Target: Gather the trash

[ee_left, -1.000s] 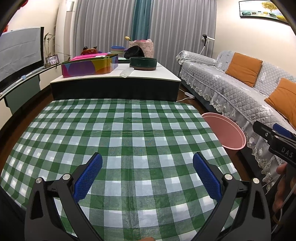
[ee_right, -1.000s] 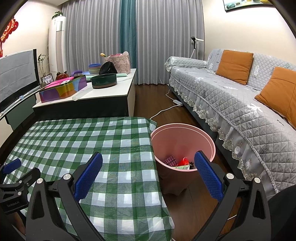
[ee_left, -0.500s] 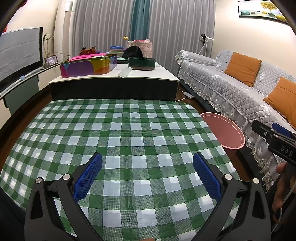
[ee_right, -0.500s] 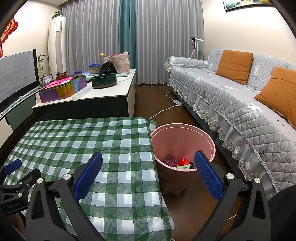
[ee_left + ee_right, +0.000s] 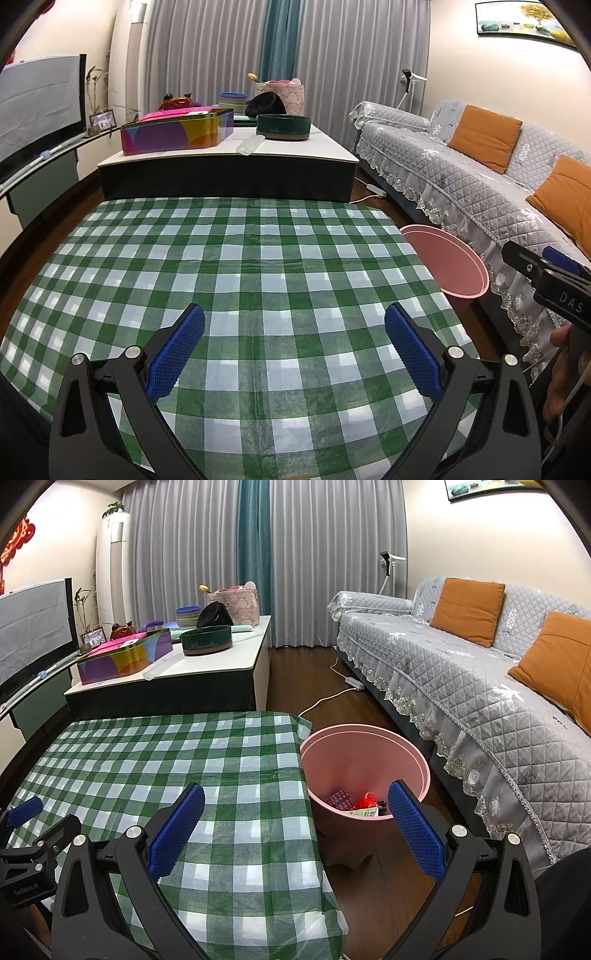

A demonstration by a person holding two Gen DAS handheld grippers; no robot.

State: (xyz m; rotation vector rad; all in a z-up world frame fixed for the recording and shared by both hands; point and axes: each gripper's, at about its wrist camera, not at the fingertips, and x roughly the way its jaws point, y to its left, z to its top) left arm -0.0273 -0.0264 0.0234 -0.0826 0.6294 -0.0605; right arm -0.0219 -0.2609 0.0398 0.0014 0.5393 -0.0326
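A pink trash bin (image 5: 402,751) stands on the floor just right of the table with the green checked cloth (image 5: 166,760). Several pieces of trash (image 5: 354,803) lie at its bottom. The bin's rim also shows in the left wrist view (image 5: 448,264). My left gripper (image 5: 293,345) is open and empty above the near part of the cloth (image 5: 258,266). My right gripper (image 5: 295,825) is open and empty, above the table's right edge and the bin. No trash shows on the cloth.
A low white-topped table (image 5: 221,657) behind holds a colourful box (image 5: 125,661), a dark green bowl (image 5: 206,639) and other items. A grey sofa (image 5: 480,672) with orange cushions runs along the right. A power strip and cable (image 5: 351,682) lie on the floor.
Both grippers have stayed open and nearly still. The left wrist view has shifted slightly.
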